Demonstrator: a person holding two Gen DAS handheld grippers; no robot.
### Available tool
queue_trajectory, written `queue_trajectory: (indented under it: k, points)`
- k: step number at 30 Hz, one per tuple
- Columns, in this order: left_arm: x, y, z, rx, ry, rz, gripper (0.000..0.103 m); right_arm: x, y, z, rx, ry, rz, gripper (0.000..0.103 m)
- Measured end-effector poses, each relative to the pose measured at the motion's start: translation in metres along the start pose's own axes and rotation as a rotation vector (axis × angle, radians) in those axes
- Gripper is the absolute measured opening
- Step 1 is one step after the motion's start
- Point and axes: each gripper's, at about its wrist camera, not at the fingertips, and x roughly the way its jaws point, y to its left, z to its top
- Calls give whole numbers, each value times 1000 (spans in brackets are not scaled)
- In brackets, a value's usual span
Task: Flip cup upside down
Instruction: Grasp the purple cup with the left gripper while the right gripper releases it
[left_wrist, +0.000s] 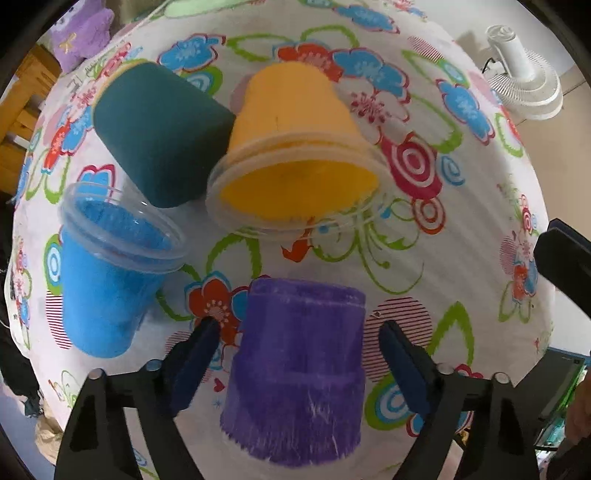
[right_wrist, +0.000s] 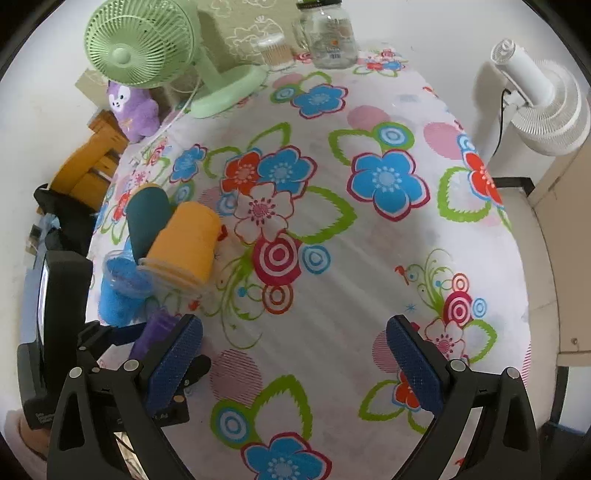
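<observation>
Four cups sit on the flowery cloth (left_wrist: 424, 258) that covers the surface. The purple cup (left_wrist: 295, 369) stands upside down, wide end on the cloth, right between the fingers of the left gripper (left_wrist: 299, 339). Those fingers are spread wide, one on each side of the purple cup, and I see a gap on both sides, so they are not squeezing it.

The yellow cup (left_wrist: 295, 140) is tipped over, with its open mouth facing the left gripper. It leans against the dark green cup (left_wrist: 159, 133), which is also tilted. The blue cup (left_wrist: 107, 288) stands with its open mouth up, just beside the dark green one and to the left of the purple one.

The right gripper (right_wrist: 295, 354) hangs over a bare part of the cloth, well apart from the cups. Its fingers are spread wide too and hold nothing. From its camera the cups are bunched together at the left edge of the surface.

At the far end stand a green fan (right_wrist: 147, 48), a purple plush toy (right_wrist: 131, 110) and a glass jar (right_wrist: 330, 33). A white fan (right_wrist: 535, 103) stands off to the right side.
</observation>
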Motion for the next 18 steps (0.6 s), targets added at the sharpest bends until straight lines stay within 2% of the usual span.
queue_trajectory:
  k: [2,7,12,18]
  points:
    - [5,1,2,2,11,2,77,5,0,0,2,11,3,101]
    - [5,-5,14,36,-21,62,60,11,10,-4,-60,17,-10,101]
    - [-1,-7,19,20,-29,36,58,6,22,-7,-105,4,-14,101]
    - [-30,-1,13,6,-85,25,58,-12,27,-6,-101,-26,-17,101]
